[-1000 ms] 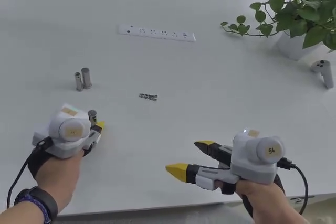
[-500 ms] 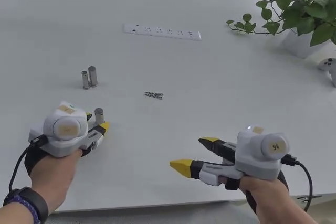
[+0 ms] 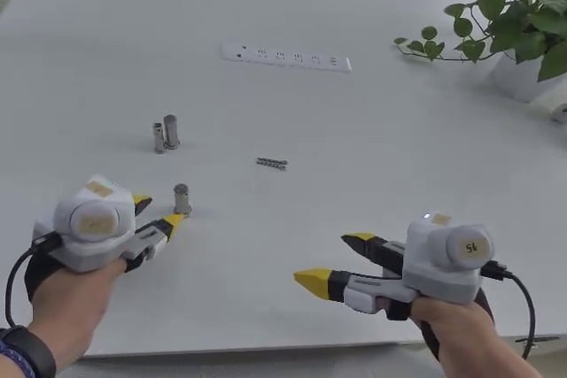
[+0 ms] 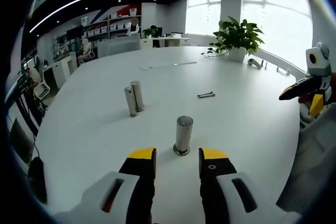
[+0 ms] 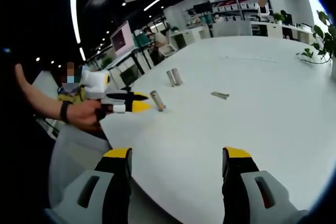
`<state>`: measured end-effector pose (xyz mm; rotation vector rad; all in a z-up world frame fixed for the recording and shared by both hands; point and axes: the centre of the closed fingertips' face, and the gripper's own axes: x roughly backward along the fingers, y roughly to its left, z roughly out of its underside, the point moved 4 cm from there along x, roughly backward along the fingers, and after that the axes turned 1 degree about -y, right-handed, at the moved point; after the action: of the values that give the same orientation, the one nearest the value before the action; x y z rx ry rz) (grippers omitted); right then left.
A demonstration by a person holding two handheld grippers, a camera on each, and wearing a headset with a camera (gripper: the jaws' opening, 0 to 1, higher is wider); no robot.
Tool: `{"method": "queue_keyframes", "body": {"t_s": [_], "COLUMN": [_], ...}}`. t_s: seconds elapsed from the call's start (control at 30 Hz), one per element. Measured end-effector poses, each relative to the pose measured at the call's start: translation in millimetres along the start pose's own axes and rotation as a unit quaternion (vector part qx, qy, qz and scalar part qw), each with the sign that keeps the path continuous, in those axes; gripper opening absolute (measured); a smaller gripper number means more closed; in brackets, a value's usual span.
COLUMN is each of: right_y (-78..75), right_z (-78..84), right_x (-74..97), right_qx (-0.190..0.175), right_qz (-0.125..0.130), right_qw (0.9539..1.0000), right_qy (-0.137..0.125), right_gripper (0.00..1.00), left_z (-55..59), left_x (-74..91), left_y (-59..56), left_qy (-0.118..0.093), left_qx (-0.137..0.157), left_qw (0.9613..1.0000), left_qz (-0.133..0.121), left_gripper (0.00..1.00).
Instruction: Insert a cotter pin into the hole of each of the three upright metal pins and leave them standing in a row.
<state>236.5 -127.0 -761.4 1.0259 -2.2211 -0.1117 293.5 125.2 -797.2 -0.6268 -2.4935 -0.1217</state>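
Fingers (image 4: 142,162) of the left gripper (image 3: 157,212) are standing apart, released and holding nothing. The nearest metal pin (image 4: 183,134) is standing just beyond their tips, in line with the gap but untouched. The right gripper (image 3: 335,259) is hovering over the near edge of the table (image 3: 399,157), its jaws spread wide and empty.

All three pins are standing upright with their long axes vertical. The other two metal pins (image 3: 170,132) are standing just beside each other, farther from the person and apart from the nearest one, so the row is not yet formed. The cotter pins (image 3: 272,163) are lying flat near the middle of the table, between the two grippers and farther out. Their long axis is running roughly left to right in the head view. Which end is the head is too small to tell.

Each upright pin is likely behaving as a stiff, smooth, fairly dense cylinder on a narrow foot, so it is apt to slip or topple. A grip across its mid-body looks soundest. The cotter pins are probably light, thin and slightly springy, and are best pinched across the shank near one end.
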Motion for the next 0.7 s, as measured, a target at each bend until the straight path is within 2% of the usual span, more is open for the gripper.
{"method": "queue_keyframes", "body": {"t_s": [0.53, 0.7], "right_y": [-8.0, -11.9], "right_z": [-3.3, -5.4], "right_x": [-11.3, -16.3], "right_qx": [0.003, 0.006], "right_qz": [0.001, 0.001], "right_qw": [0.9999, 0.9999], "right_qy": [0.010, 0.013], "right_gripper": [0.71, 0.70], "left_z": [1.6, -2.7], "left_x": [22.9, 28.0], "left_y": [-4.7, -5.6], "left_qy": [-0.007, -0.013], "left_qx": [0.000, -0.003], "left_qw": [0.9997, 0.9995], "left_qz": [0.023, 0.028], "left_gripper": [0.33, 0.34]}}
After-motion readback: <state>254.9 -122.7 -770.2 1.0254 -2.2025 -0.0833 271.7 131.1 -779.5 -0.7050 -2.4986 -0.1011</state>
